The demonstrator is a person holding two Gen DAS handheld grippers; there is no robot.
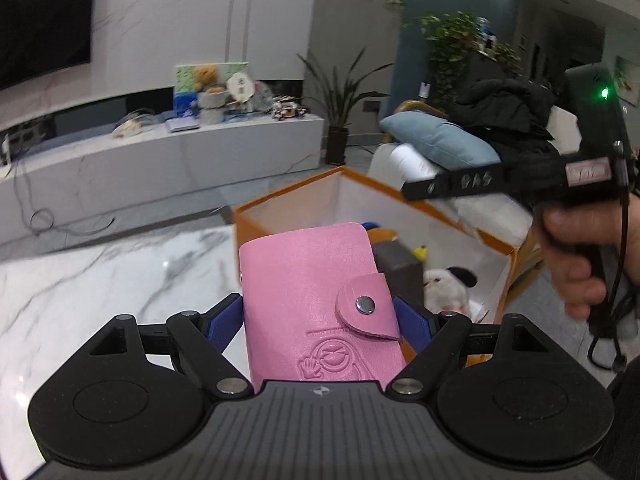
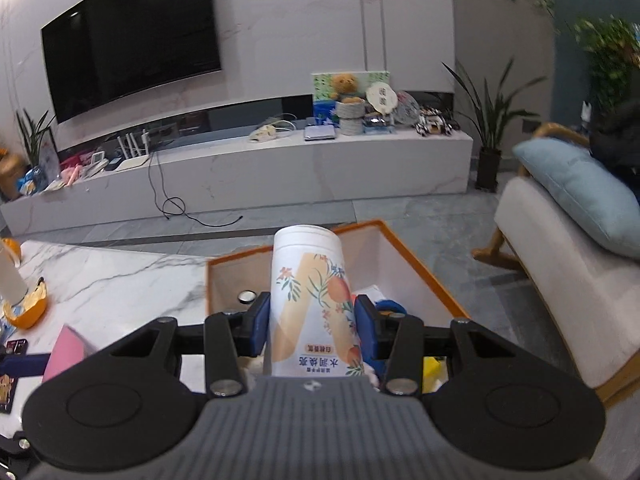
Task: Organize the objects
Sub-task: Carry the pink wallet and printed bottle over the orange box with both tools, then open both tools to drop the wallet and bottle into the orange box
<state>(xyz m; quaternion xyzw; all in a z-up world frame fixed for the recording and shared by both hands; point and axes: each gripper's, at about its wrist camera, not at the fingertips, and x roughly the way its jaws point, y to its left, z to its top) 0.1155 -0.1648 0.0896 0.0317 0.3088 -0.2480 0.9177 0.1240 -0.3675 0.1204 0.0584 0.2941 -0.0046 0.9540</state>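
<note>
A marble table [image 2: 120, 280] carries an orange box [image 2: 420, 268] with white inner walls at its edge. Inside the box lie a white plush toy [image 1: 444, 288] and a dark block [image 1: 400, 268]. The right gripper [image 2: 312, 320] clamps a white canister [image 2: 312, 304] printed with peaches, held above the box. The left gripper [image 1: 320, 316] clamps a pink wallet [image 1: 316, 304] upright, just before the box's near wall.

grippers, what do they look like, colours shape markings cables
Both match: left tool and right tool have blue ribbed pads on black linkage arms, round black discs either side, a ribbed grey body with a small cross mark. A green light and black cable show on the right unit.
</note>
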